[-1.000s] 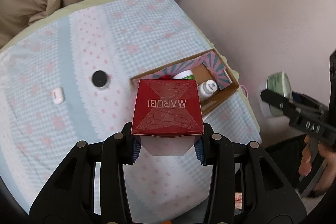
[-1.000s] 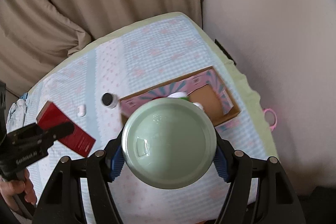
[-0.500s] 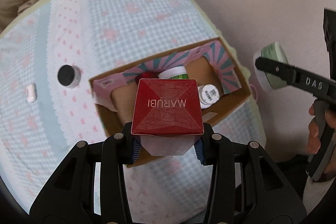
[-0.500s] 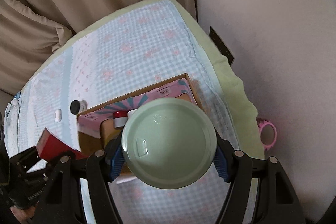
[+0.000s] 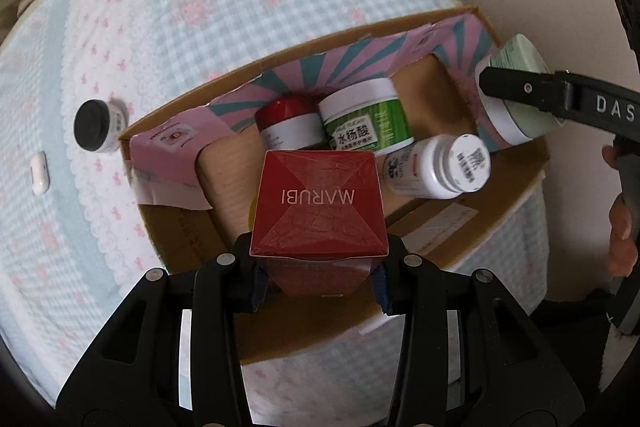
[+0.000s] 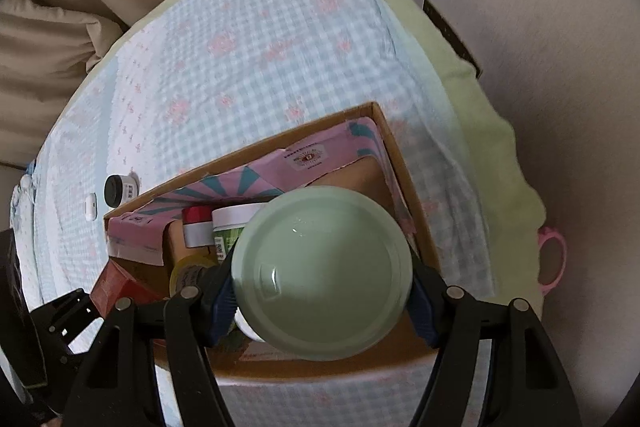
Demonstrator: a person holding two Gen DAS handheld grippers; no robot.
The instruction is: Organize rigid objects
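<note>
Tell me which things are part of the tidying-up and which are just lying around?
Part of the job:
- red box in the left gripper
- green-lidded jar in the right gripper
- cardboard box
- red-capped jar, green-label jar and white bottle already inside
- black-lidded jar, out on the cloth

Just lying about:
- pink ring
- curtain

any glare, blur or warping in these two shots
Left wrist view: strong fisheye bending of the cardboard box edges, dark corner vignette, red box sharp in the left tool. Right wrist view: small glare spots on the pale green lid held by the right tool, checked cloth slightly soft.
</note>
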